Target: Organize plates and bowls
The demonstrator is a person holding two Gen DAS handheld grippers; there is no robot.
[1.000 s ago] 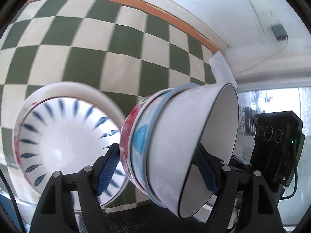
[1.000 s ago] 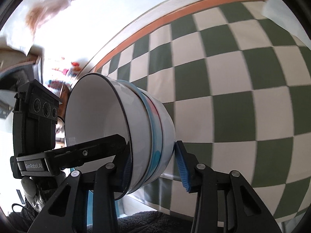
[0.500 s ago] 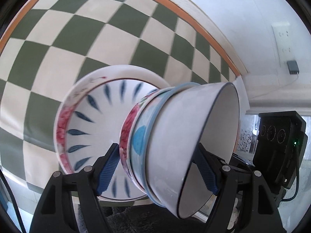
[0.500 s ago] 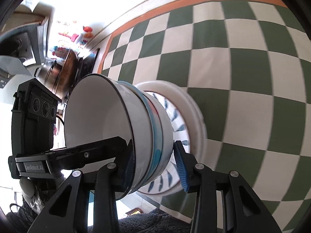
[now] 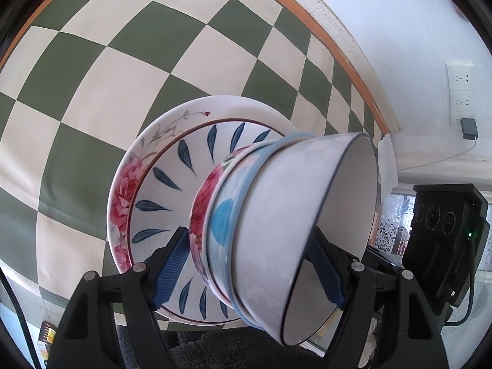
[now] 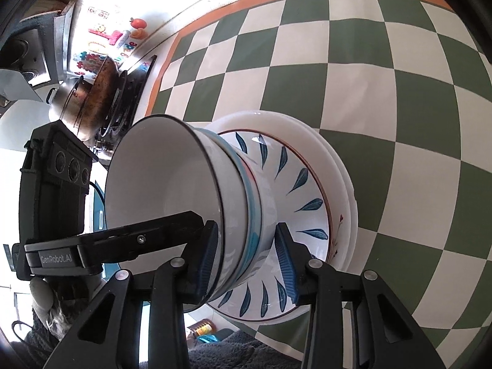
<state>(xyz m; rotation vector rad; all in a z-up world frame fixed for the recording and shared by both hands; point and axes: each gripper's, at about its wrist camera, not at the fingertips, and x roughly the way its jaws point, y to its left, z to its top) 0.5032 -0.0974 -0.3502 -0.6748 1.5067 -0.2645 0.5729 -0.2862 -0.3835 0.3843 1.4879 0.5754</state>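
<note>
Bowl stack [image 5: 276, 224]: three nested bowls, tipped on their side, a white dark-rimmed one innermost, a light blue one next, a rose-patterned one outermost; carried over the plates.
Left tongs [image 5: 249, 270]: clenched on the bowl stack, blue pads pressing the rose bowl's base on one side and the white bowl's inner wall on the other.
Right tongs [image 6: 249, 261]: grasping the same bowl stack across its opposite rim.
Plates [image 6: 310, 203]: a leaf-patterned plate on a rose-edged plate on plain white ones, resting on the table.
Table [image 5: 123, 70]: covered in green and white checks with an orange border.
Pan [image 6: 92, 98]: on a stove beyond the table's edge.
</note>
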